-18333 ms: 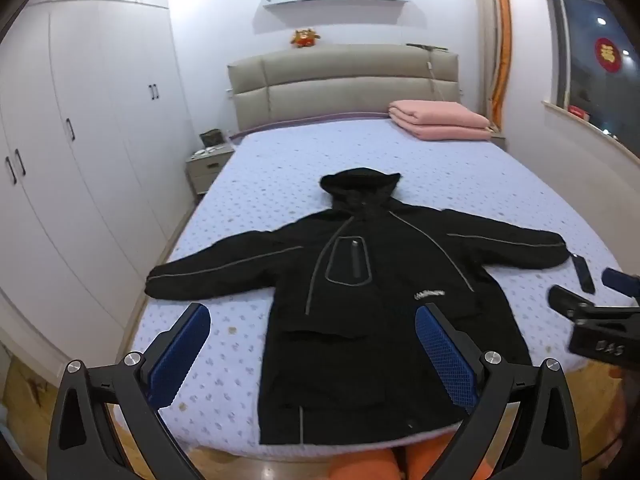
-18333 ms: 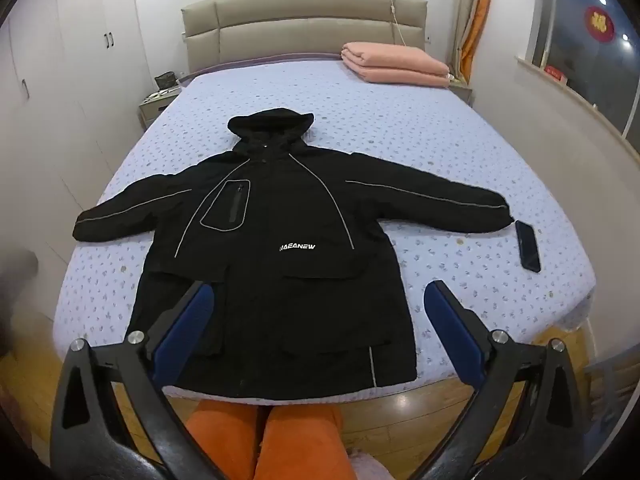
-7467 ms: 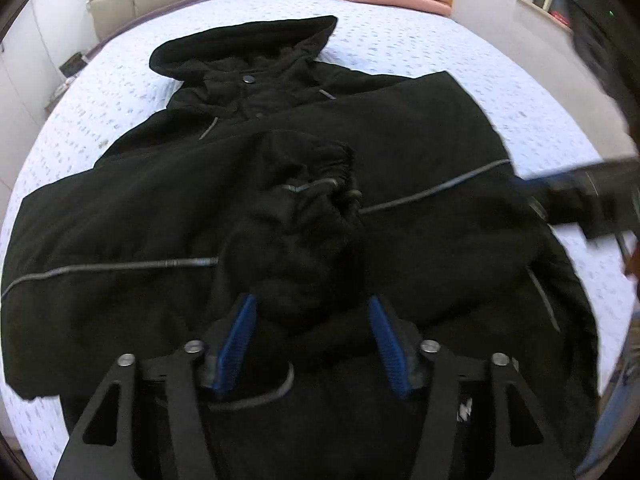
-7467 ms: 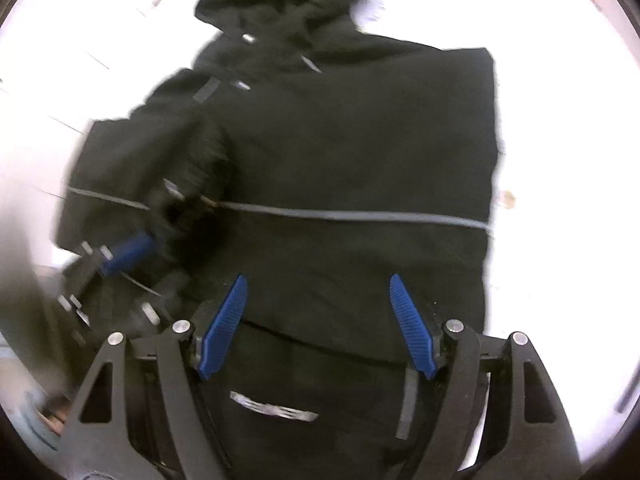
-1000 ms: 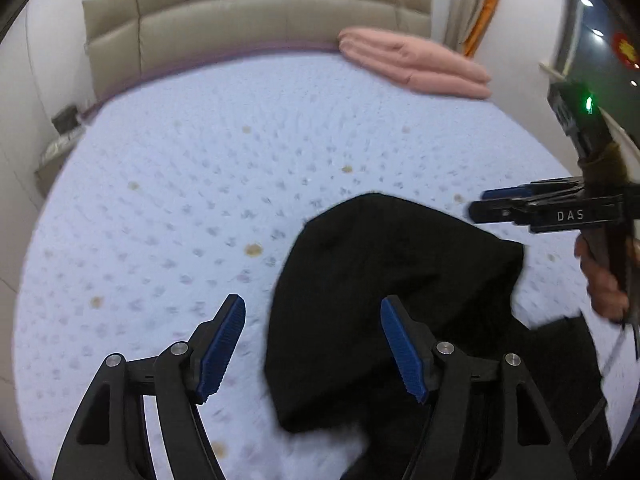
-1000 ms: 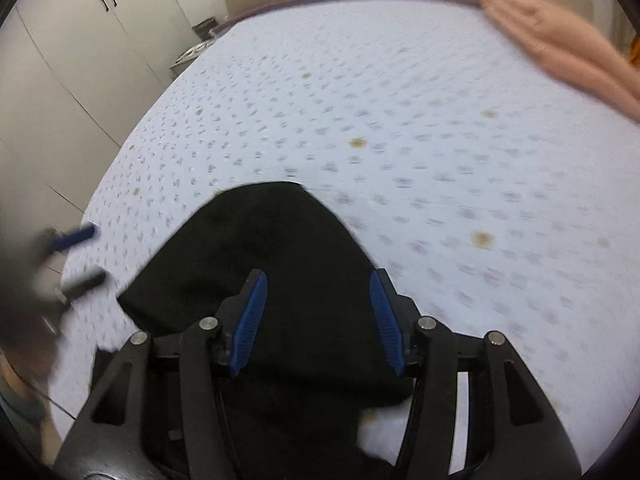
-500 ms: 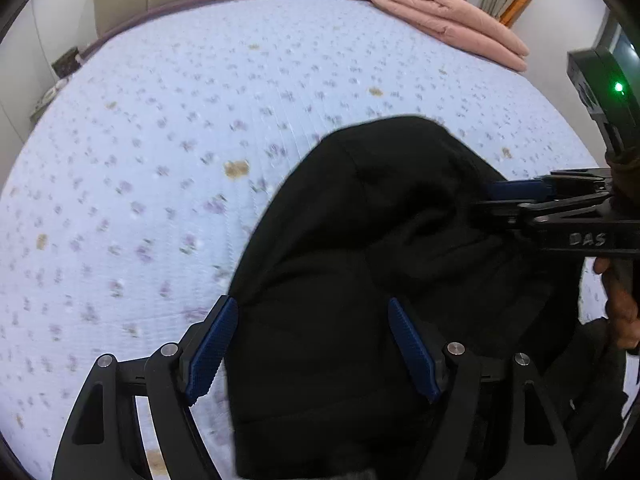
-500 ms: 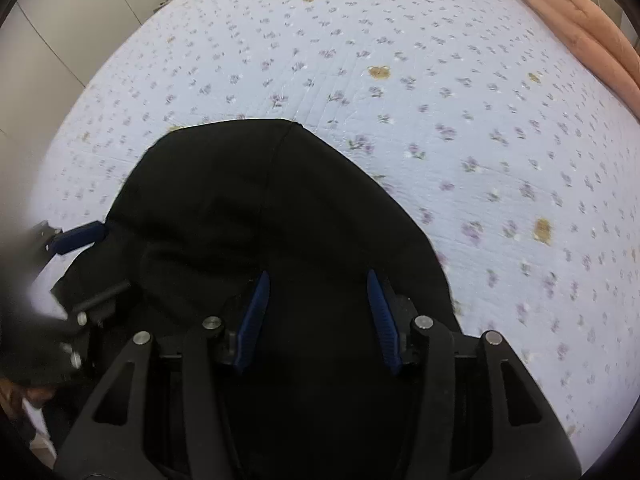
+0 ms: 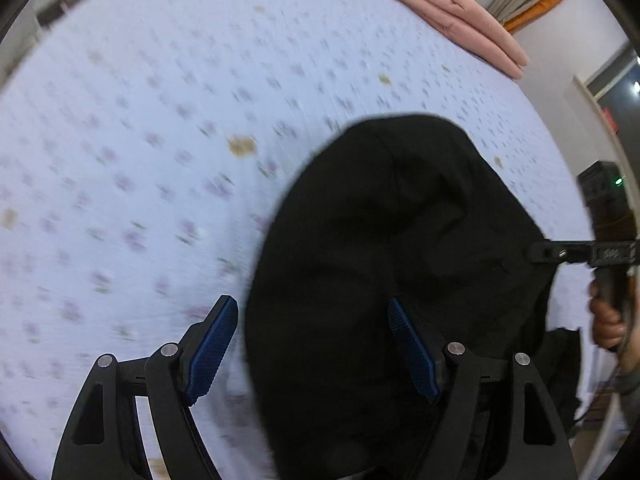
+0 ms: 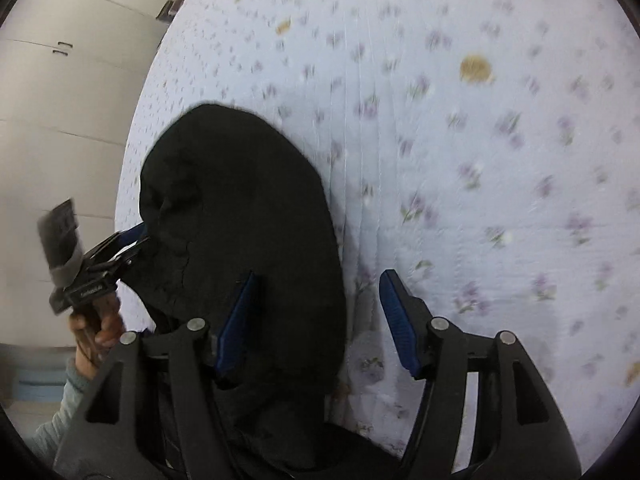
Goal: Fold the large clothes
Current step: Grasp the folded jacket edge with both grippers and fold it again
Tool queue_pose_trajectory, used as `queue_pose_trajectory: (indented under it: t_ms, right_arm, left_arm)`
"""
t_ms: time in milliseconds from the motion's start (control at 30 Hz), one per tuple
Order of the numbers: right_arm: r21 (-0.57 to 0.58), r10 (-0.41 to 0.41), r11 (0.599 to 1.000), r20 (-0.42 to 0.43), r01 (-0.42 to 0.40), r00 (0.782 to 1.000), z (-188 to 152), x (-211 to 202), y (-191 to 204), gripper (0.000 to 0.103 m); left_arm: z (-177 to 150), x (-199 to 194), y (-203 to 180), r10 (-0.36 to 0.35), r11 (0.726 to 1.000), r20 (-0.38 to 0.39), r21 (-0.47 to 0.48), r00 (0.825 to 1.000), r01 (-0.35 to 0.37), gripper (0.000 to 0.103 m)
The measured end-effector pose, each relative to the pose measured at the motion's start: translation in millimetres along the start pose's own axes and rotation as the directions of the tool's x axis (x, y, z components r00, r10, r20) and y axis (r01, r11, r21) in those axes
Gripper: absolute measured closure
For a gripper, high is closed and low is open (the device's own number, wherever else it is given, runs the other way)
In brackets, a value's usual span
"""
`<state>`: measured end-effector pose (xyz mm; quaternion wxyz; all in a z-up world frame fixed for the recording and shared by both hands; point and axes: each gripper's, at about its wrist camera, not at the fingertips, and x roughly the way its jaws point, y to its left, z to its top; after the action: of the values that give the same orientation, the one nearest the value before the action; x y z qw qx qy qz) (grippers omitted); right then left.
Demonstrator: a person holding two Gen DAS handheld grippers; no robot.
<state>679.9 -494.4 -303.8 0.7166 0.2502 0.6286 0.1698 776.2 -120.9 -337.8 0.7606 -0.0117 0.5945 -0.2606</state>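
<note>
Hood (image 9: 400, 240) of your black coat lies on the bed (image 9: 140, 160), rounded top pointing toward the pink blanket (image 9: 452, 12) at the head end. Long axis runs head-to-foot; rest of coat is out of frame below.

L claw (image 9: 312, 344): spread, left pad over sheet, right pad over hood, edge between them. In R cam it looks like its tips meet at the hood's left rim; can't tell if it's pinching.

R claw (image 10: 316, 316): spread, straddling hood's right edge, nothing gripped.

Handling, my guess: padded shell, soft, bulky, prob. a bit slick and springy. Grip both side rims near the neck, not the crown, w/ deep bite.
</note>
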Motion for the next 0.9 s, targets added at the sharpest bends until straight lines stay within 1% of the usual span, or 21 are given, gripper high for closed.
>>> queue_pose_trajectory:
  t_ms: [67,100,167,200,267,300,333,367,400,433,533,567,667,700,767,833,900]
  right_arm:
    - [-0.045,0.026,0.999,-0.015,-0.027,1.000,0,5,9,0.046]
    - [-0.070,0.030,0.997,-0.030,-0.032,0.999,2,9,15,0.053]
    - [-0.107,0.024,0.994,-0.058,-0.030,0.998,4,19,25,0.057]
    - [-0.119,0.021,0.992,-0.064,-0.029,0.998,5,25,30,0.060]
    - [-0.099,0.039,0.994,-0.064,-0.046,0.997,7,27,32,0.070]
    - [-0.091,0.041,0.995,-0.055,-0.046,0.998,5,26,33,0.077]
    - [-0.095,0.037,0.995,-0.040,-0.040,0.999,1,22,33,0.084]
    - [-0.110,0.029,0.993,-0.023,-0.031,0.999,-2,18,38,0.086]
    - [-0.128,0.018,0.992,-0.009,-0.019,1.000,-6,13,41,0.088]
    - [-0.156,-0.001,0.988,0.012,0.003,1.000,-11,5,48,0.090]
    - [-0.230,-0.036,0.972,0.084,0.055,0.996,-34,-21,79,0.092]
    - [-0.259,-0.047,0.963,0.120,0.077,0.992,-46,-33,91,0.092]
    - [-0.321,-0.070,0.937,0.218,0.140,0.973,-85,-70,125,0.093]
    - [-0.336,-0.079,0.928,0.245,0.160,0.966,-100,-80,134,0.093]
    - [-0.364,-0.096,0.909,0.287,0.201,0.953,-131,-96,151,0.093]
    - [-0.402,-0.127,0.878,0.329,0.261,0.936,-173,-112,168,0.093]
    - [-0.433,-0.148,0.847,0.365,0.308,0.919,-213,-121,184,0.094]
  left_arm:
    - [1,7,-3,-0.023,1.000,0.000,0.009,1.000,0.023,0.024]
    - [2,8,-5,-0.019,1.000,0.007,0.018,1.000,0.019,0.024]
    - [4,12,-9,-0.017,1.000,0.010,0.018,1.000,0.016,0.025]
    - [4,14,-12,-0.008,1.000,0.008,0.015,1.000,0.008,0.025]
    - [4,15,-18,0.026,1.000,0.017,0.015,1.000,-0.027,0.027]
    - [3,13,-22,0.035,0.999,0.033,0.019,0.999,-0.036,0.040]
    - [0,7,-27,0.050,0.998,0.054,0.033,0.997,-0.052,0.057]
    - [-1,3,-30,0.068,0.996,0.067,0.045,0.995,-0.071,0.065]
    - [-5,-7,-36,0.088,0.993,0.087,0.067,0.992,-0.094,0.077]
    - [-8,-15,-41,0.095,0.992,0.102,0.078,0.990,-0.103,0.081]
    - [-24,-55,-57,0.119,0.985,0.180,0.104,0.976,-0.140,0.082]
    - [-31,-68,-63,0.122,0.983,0.204,0.112,0.971,-0.147,0.082]
    - [-66,-120,-88,0.130,0.972,0.287,0.154,0.949,-0.180,0.082]
    - [-77,-133,-94,0.133,0.968,0.303,0.167,0.944,-0.190,0.082]
    - [-112,-165,-110,0.135,0.960,0.329,0.189,0.935,-0.205,0.078]
    - [-139,-184,-122,0.143,0.954,0.335,0.206,0.931,-0.220,0.076]
    - [-178,-204,-133,0.150,0.946,0.323,0.228,0.934,-0.231,0.076]
